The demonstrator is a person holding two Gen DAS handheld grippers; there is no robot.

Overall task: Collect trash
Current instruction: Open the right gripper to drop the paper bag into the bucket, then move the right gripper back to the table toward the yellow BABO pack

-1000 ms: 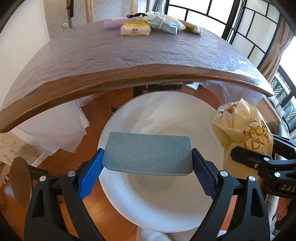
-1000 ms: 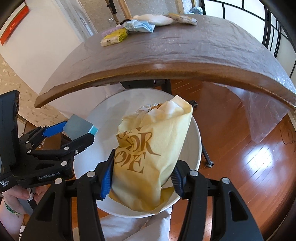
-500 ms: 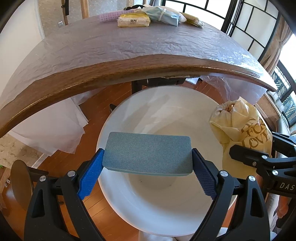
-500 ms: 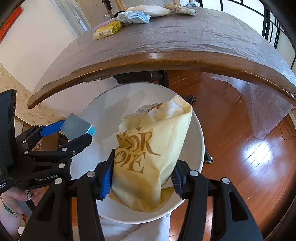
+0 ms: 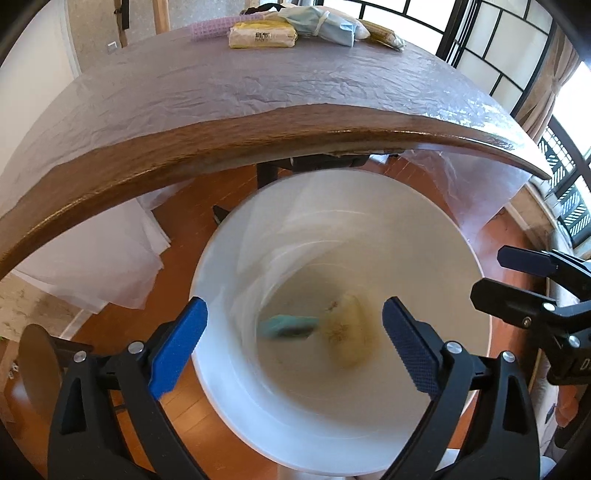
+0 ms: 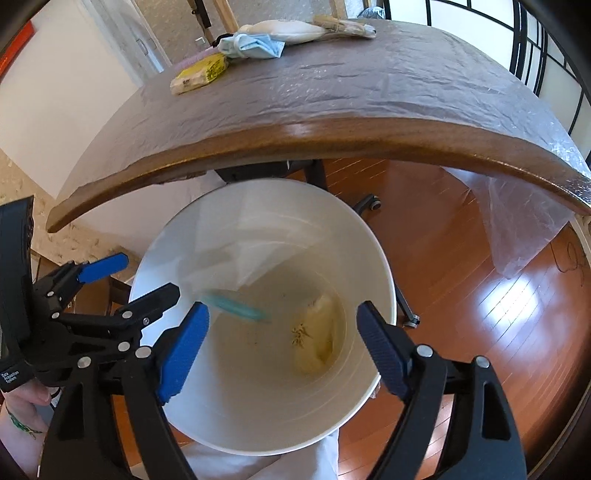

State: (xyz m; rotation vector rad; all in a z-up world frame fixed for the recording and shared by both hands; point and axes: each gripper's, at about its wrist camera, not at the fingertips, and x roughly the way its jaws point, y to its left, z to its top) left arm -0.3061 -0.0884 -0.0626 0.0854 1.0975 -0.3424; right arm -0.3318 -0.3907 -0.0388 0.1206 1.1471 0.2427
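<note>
Released since the earlier frames: green sponge and yellow paper bag, both now blurred inside the white bin, frame centre. Left gripper: jaws opening, nothing between them. Right gripper: jaws opening, likewise unloaded. Wooden table, upper frame, holds remaining packets.

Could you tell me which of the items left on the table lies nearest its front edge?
The yellow packet; the blue cloth bundle and white pouch lie farther back.
</note>
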